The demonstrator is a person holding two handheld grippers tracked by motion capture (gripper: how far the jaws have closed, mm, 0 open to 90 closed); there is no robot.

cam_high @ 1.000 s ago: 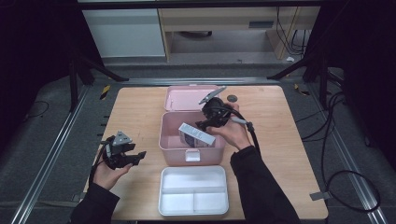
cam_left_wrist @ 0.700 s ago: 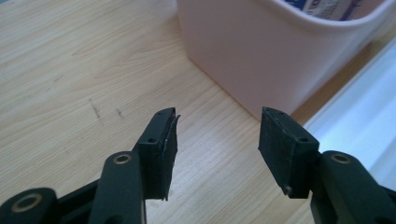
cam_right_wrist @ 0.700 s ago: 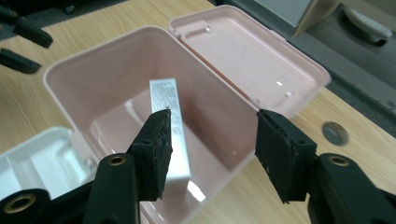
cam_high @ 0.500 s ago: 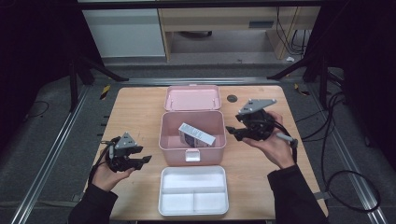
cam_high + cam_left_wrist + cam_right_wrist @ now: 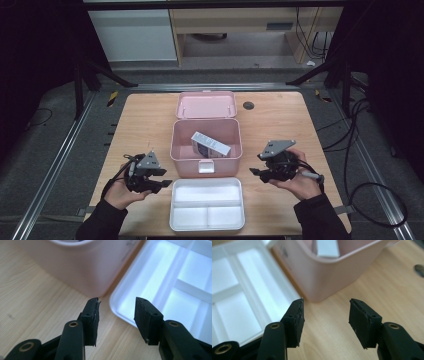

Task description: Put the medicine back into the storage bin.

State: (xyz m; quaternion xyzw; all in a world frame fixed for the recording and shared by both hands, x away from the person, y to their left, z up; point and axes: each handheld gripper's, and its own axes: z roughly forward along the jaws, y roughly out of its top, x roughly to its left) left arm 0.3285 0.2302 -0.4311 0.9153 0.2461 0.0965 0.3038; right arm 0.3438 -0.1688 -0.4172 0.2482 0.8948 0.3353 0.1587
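High view: pink box (image 5: 206, 150) mid-worktop, lid open, carton (image 5: 210, 144) inside.
Left gripper (image 5: 161, 179): fingers closing, empty, aimed at white tray (image 5: 207, 204).
Right gripper (image 5: 256, 172): fingers released, empty.

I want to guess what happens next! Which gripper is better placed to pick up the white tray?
Probably the left. The left gripper sits right beside the white tray, jaws open with the tray's corner rim just ahead. The right gripper is also open and empty, but it faces the pink box.

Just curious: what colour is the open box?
Pale pink box; high view shows it best.
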